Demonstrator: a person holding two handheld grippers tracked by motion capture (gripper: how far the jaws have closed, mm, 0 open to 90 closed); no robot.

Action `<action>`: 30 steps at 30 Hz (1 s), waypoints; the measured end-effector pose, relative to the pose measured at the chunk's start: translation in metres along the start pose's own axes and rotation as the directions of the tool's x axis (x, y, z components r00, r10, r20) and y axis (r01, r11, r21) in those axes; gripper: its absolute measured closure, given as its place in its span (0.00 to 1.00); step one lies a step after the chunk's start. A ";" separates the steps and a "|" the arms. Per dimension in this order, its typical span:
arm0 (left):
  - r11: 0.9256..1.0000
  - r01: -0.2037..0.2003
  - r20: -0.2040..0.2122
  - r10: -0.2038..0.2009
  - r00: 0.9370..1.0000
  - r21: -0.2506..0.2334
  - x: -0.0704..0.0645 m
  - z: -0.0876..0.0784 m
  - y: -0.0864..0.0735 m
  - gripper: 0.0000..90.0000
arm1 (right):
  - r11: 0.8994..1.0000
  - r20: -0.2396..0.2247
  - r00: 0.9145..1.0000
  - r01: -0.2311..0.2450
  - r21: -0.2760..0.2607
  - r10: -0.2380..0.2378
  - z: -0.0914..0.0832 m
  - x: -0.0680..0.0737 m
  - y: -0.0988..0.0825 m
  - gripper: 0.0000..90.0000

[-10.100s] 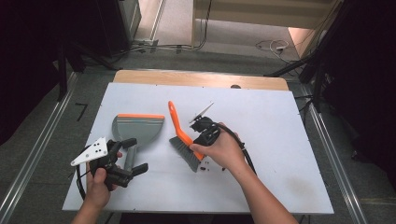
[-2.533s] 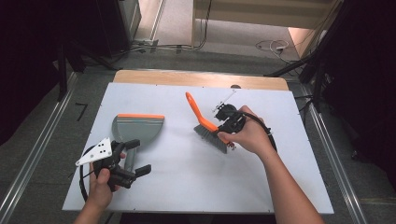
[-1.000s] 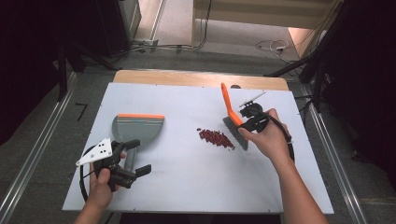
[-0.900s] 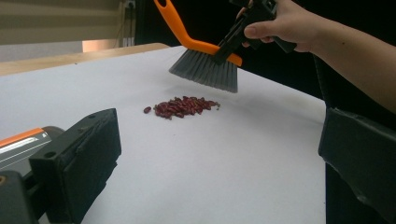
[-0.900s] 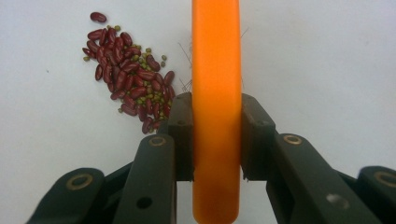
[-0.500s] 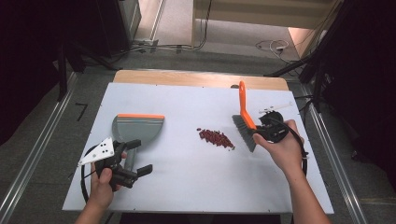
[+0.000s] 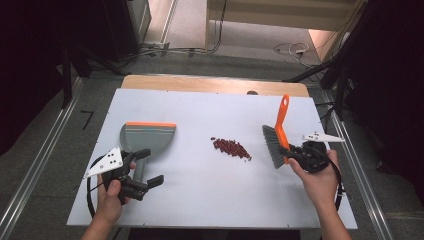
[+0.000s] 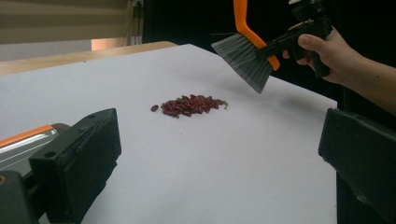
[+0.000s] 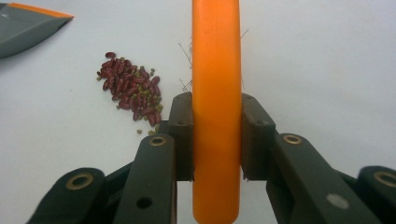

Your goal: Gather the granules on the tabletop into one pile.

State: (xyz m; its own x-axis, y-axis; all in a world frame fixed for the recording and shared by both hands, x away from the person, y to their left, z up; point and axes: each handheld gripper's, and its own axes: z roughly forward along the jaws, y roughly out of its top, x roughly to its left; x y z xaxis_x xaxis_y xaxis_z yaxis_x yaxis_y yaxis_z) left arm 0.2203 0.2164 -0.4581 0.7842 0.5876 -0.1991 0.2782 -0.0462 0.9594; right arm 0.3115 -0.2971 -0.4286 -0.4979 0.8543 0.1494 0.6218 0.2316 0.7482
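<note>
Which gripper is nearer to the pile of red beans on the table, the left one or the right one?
The right gripper is nearer: it holds the brush just right of the pile of red beans. The left gripper waits farther off, to the pile's lower left, at the dustpan.

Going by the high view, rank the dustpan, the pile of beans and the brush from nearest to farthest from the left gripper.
From the left gripper:
1. Dustpan, just beyond it on the table's left side.
2. Pile of beans, mid-table, to its right.
3. Brush, far right, clamped in the right gripper.
</note>
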 end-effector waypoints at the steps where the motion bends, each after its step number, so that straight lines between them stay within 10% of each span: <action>1: 1.000 0.001 -0.002 -0.001 1.000 -0.002 0.000 0.000 0.000 0.00 | 1.000 -0.005 1.000 -0.007 -0.005 0.007 -0.002 -0.001 -0.003 0.76; 15: 1.000 -0.027 -0.079 0.026 0.996 0.000 0.003 -0.005 -0.001 0.00 | 0.991 -0.011 0.999 -0.041 -0.126 0.040 -0.034 -0.008 -0.042 0.76; 30: 1.000 -0.017 -0.109 0.016 0.994 -0.012 0.007 -0.008 -0.004 0.00 | 0.987 -0.044 0.997 -0.069 -0.144 0.064 -0.035 -0.022 -0.053 0.76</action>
State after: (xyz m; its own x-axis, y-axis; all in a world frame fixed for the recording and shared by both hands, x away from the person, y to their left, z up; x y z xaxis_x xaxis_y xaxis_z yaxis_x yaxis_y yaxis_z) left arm 0.2202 0.2266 -0.4620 0.7234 0.6714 -0.1611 0.2579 -0.0464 0.9650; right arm 0.2686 -0.3448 -0.4488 -0.4833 0.8460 0.2250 0.5615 0.1025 0.8211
